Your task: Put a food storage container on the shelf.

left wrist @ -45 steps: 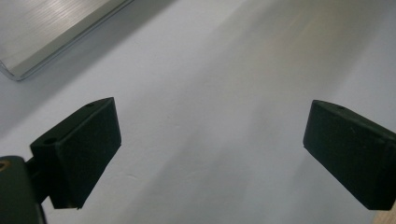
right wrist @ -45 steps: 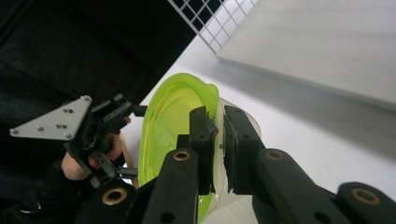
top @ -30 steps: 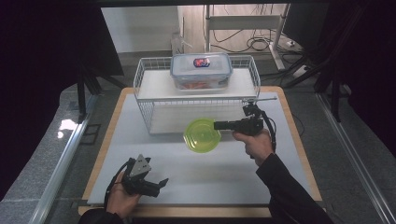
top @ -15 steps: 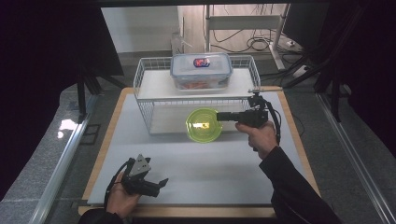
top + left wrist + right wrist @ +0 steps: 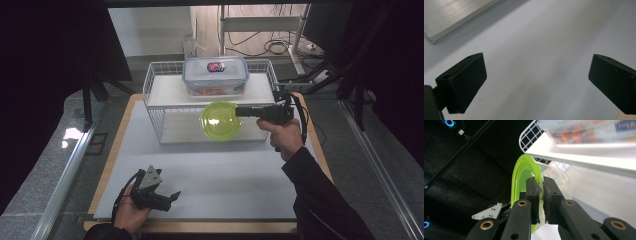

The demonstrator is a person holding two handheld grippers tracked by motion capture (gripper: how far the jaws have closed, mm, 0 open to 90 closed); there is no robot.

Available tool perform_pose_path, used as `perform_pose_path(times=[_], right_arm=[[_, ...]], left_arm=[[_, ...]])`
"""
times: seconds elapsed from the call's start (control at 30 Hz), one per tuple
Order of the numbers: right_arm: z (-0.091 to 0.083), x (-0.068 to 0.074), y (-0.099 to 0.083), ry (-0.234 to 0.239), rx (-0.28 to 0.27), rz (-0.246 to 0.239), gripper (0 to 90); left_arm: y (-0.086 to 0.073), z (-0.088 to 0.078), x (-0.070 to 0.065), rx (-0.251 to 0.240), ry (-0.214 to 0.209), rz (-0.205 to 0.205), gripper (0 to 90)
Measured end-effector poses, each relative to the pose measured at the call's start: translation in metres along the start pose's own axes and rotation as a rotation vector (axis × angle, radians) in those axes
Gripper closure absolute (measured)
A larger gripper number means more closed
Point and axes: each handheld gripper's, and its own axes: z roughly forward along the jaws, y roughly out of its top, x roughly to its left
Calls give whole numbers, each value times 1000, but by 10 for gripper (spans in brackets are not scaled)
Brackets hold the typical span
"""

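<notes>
A round clear container with a lime-green lid (image 5: 220, 121) hangs in the air in front of the white wire rack (image 5: 155, 107), level with its lower shelf. My right gripper (image 5: 240, 111) comes in from the right and is shut on the container's rim. In the right gripper view the jaws (image 5: 541, 182) pinch that rim, with the green lid (image 5: 520, 177) to their left and the clear tub to their right. My left gripper (image 5: 172, 197) rests near the table's front edge, open and empty. In the left gripper view its jaws (image 5: 536, 67) stand wide apart over the bare mat.
A clear lidded food box (image 5: 215, 75) stands on the rack's upper white shelf (image 5: 167, 90). The pale mat (image 5: 225, 175) lies on a wooden-edged table. Dark frames and cables surround the table's far side and right.
My right gripper has lifted the green-lidded container off the mat and carried it up and toward the rack. The left gripper has stayed put.
</notes>
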Motion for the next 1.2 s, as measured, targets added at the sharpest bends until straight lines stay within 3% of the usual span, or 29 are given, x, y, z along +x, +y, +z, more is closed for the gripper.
perform_pose_path(times=[0.57,1.2], right_arm=[[-12,19,52,9,-69,-6,843],[-5,16,116,-69,-169,36,843]], left_arm=[[0,-1,0,-12,0,-7,18],[0,-2,0,-24,-4,-9,20]])
